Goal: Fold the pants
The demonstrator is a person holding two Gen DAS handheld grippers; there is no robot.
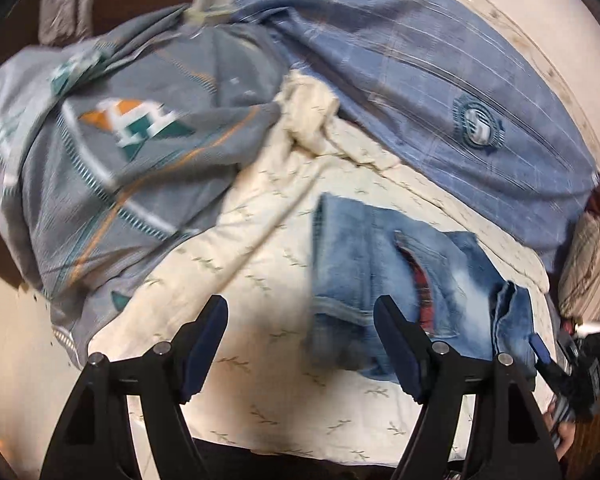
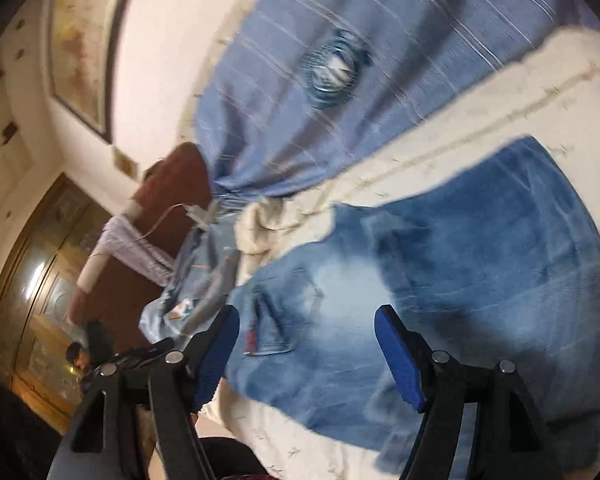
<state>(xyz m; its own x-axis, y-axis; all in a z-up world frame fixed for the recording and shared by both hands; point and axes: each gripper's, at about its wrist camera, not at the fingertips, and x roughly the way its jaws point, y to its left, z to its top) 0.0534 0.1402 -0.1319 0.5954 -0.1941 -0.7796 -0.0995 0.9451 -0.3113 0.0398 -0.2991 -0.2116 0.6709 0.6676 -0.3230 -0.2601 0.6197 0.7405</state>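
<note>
pants (image 1: 384, 264): faded blue denim | sheet (image 1: 260, 280): cream, twig print | pillow (image 1: 440, 80): blue plaid

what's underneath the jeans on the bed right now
The jeans lie folded on a cream quilt printed with small sprigs, which shows on all sides of them. What lies beneath that quilt, and the patch directly under the denim, is covered.
</note>
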